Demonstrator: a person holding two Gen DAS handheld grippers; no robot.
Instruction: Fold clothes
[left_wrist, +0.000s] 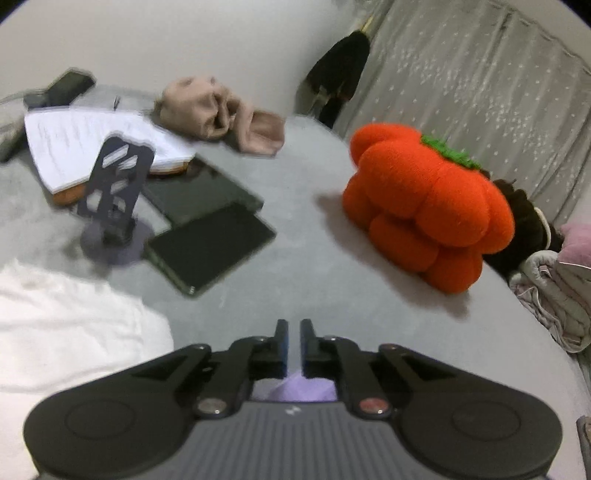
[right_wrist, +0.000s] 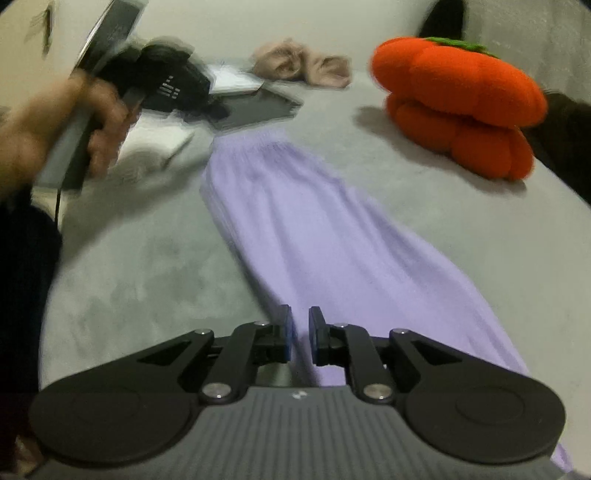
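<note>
Left claw (left_wrist: 293, 349): nearly closed, nothing visibly gripped.
Right claw (right_wrist: 299, 336): narrow gap, over lilac garment (right_wrist: 314, 229).
Garment: flat on grey bed (right_wrist: 147, 266).

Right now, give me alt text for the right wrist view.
A lilac garment lies stretched along the grey bed, beneath the right gripper. An orange pumpkin plush sits upper right; a hand holds the left gripper's handle at left.

A lilac garment (right_wrist: 314, 229), soft and faintly ribbed, lay spread out long and fairly flat on the grey bed (right_wrist: 129, 266), running from a gathered, narrower end near the dark tablets down toward the near edge. Its surface showed shallow lengthwise creases. Beside it, off to the left, a white garment (left_wrist: 66, 325) lay in a loose heap.
</note>
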